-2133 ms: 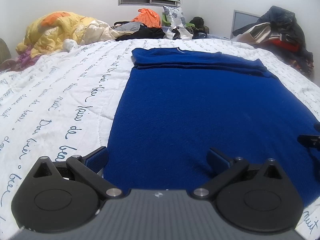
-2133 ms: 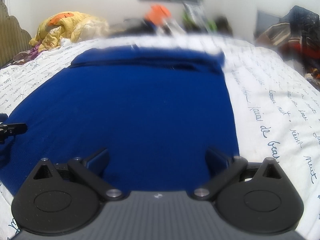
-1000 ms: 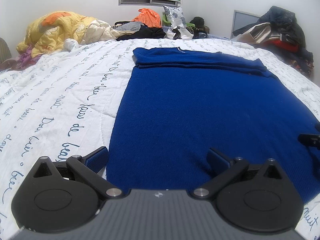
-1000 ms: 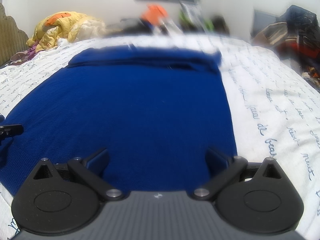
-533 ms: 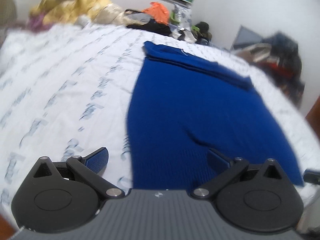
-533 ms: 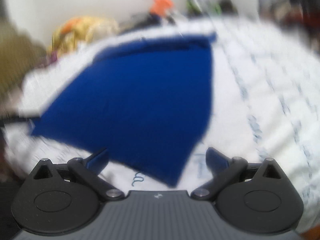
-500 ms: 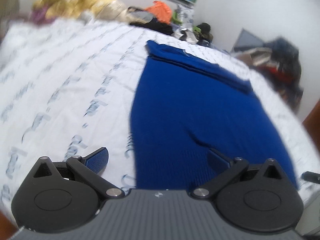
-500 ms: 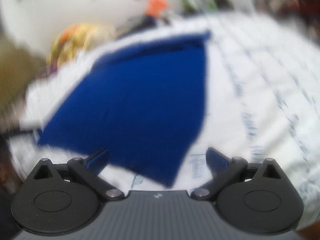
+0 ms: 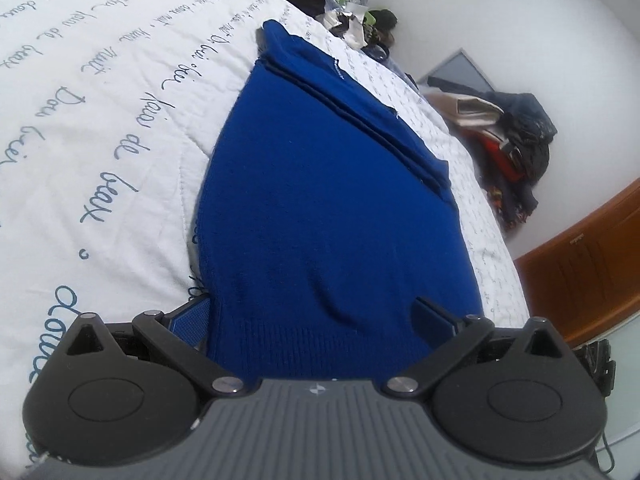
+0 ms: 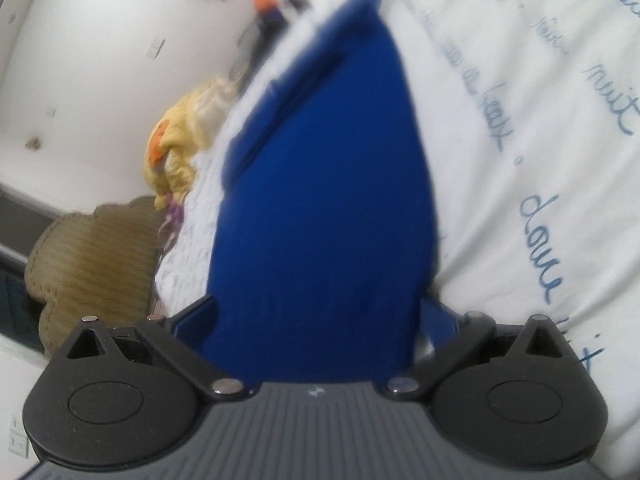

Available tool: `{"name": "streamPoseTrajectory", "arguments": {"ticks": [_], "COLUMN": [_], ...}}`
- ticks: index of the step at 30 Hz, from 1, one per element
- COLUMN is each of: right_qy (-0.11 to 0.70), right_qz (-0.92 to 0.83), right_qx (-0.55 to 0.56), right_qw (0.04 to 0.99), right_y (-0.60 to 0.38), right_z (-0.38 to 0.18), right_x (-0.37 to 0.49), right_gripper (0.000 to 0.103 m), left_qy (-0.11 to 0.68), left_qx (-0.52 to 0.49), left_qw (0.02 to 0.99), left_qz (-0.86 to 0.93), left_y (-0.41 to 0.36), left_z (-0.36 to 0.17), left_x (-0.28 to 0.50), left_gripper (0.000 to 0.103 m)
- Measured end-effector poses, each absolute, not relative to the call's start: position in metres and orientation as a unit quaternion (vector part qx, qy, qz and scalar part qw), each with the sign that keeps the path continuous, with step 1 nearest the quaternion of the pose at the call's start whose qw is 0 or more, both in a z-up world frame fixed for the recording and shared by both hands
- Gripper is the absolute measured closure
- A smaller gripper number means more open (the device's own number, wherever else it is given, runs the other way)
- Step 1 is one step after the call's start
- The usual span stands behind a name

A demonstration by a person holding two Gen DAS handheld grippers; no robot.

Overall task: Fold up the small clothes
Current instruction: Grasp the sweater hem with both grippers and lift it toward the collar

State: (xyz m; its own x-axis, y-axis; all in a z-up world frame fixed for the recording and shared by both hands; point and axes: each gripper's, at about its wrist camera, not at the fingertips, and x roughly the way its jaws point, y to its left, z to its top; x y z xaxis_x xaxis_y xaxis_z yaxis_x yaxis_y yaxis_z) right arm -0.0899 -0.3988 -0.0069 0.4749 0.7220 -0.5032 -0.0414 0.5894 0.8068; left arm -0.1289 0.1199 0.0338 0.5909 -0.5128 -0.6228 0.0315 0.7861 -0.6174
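My left tongs (image 9: 312,316) are spread wide, straddling the ribbed hem of the blue knit sweater (image 9: 328,184), which fills the centre of the left wrist view and runs toward the upper middle, where its top part lies folded over. It lies on the bed's white quilt with blue script lettering (image 9: 100,92). A heap of dark clothes (image 9: 520,136) sits at right, against the wall. In the blurred, tilted right wrist view, my right tongs (image 10: 316,316) are equally spread around the sweater's (image 10: 320,200) near edge, the quilt (image 10: 540,120) at right, a yellow bedding bundle (image 10: 180,136) at left.
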Motion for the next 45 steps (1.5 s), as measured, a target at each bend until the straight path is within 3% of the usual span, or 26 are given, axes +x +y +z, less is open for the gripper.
{"name": "streamPoseTrajectory", "arguments": {"ticks": [2,3,5,7,8,10,11,13,14,18,23,28,35,37,38,39,40,42,43,44,45], "right_qy": [0.453,0.455,0.465,0.479,0.486,0.485,0.485,0.49,0.496,0.485,0.409,0.347,0.347,0.347,0.345,0.343,0.337,0.315,0.304,0.299,0.301], "right_qz": [0.264,0.268,0.267,0.257,0.251,0.249,0.248,0.242,0.24,0.259,0.297,0.286,0.204,0.158,0.122,0.096,0.066,0.043,0.07,0.094,0.105], "right_qx": [0.371,0.367,0.364,0.359,0.355,0.364,0.366,0.352,0.351,0.37,0.404,0.434,0.486,0.49,0.5,0.501,0.499,0.488,0.475,0.457,0.434], "right_qw": [0.766,0.766,0.762,0.758,0.758,0.755,0.755,0.759,0.757,0.749,0.762,0.78,0.775,0.784,0.785,0.789,0.796,0.813,0.823,0.832,0.843], "right_y": [-0.395,-0.394,-0.392,-0.391,-0.39,-0.391,-0.391,-0.39,-0.39,-0.393,-0.406,-0.424,-0.428,-0.43,-0.43,-0.43,-0.431,-0.428,-0.428,-0.429,-0.429], "right_z": [-0.007,-0.006,-0.008,-0.013,-0.016,-0.019,-0.019,-0.018,-0.019,-0.007,0.043,0.073,0.036,0.022,0.014,0.007,0.006,0.016,0.024,0.03,0.037], "right_x": [-0.095,-0.099,-0.103,-0.103,-0.103,-0.104,-0.105,-0.105,-0.103,-0.093,-0.041,0.075,0.257,0.289,0.3,0.306,0.305,0.287,0.273,0.257,0.236], "right_gripper": [0.0,0.005,0.026,0.071,0.078,0.081,0.082,0.094,0.096,0.097,0.097,0.097,0.097,0.091,0.082,0.048,0.006,0.0,0.0,0.0,0.0], "left_qy": [0.429,0.432,0.437,0.441,0.442,0.443,0.445,0.459,0.476,0.482,0.393,0.332,0.331,0.338,0.347,0.357,0.363,0.332,0.311,0.294,0.285], "left_qx": [-0.283,-0.283,-0.274,-0.261,-0.253,-0.232,-0.215,-0.182,-0.185,-0.208,-0.239,-0.235,-0.189,-0.183,-0.183,-0.186,-0.194,-0.195,-0.184,-0.174,-0.17], "left_qw": [0.841,0.84,0.839,0.842,0.845,0.852,0.857,0.861,0.852,0.841,0.87,0.896,0.918,0.92,0.917,0.914,0.911,0.922,0.932,0.939,0.943], "left_qz": [-0.167,-0.168,-0.171,-0.168,-0.163,-0.154,-0.144,-0.12,-0.119,-0.128,-0.178,-0.179,-0.108,-0.079,-0.068,-0.051,-0.036,-0.036,-0.036,-0.031,-0.029], "left_y": [0.122,0.124,0.124,0.122,0.121,0.119,0.117,0.114,0.117,0.13,0.138,0.127,0.093,0.086,0.085,0.085,0.088,0.095,0.098,0.102,0.105], "left_z": [0.035,0.033,0.032,0.033,0.034,0.035,0.036,0.038,0.036,0.051,0.111,0.142,0.122,0.104,0.096,0.091,0.089,0.093,0.098,0.102,0.103], "left_x": [-0.132,-0.133,-0.137,-0.14,-0.142,-0.145,-0.146,-0.143,-0.138,-0.117,-0.048,0.077,0.247,0.283,0.295,0.3,0.297,0.269,0.246,0.221,0.197], "left_gripper": [0.008,0.011,0.016,0.024,0.029,0.04,0.054,0.092,0.1,0.1,0.1,0.1,0.1,0.099,0.093,0.081,0.071,0.031,0.022,0.007,0.002]}}
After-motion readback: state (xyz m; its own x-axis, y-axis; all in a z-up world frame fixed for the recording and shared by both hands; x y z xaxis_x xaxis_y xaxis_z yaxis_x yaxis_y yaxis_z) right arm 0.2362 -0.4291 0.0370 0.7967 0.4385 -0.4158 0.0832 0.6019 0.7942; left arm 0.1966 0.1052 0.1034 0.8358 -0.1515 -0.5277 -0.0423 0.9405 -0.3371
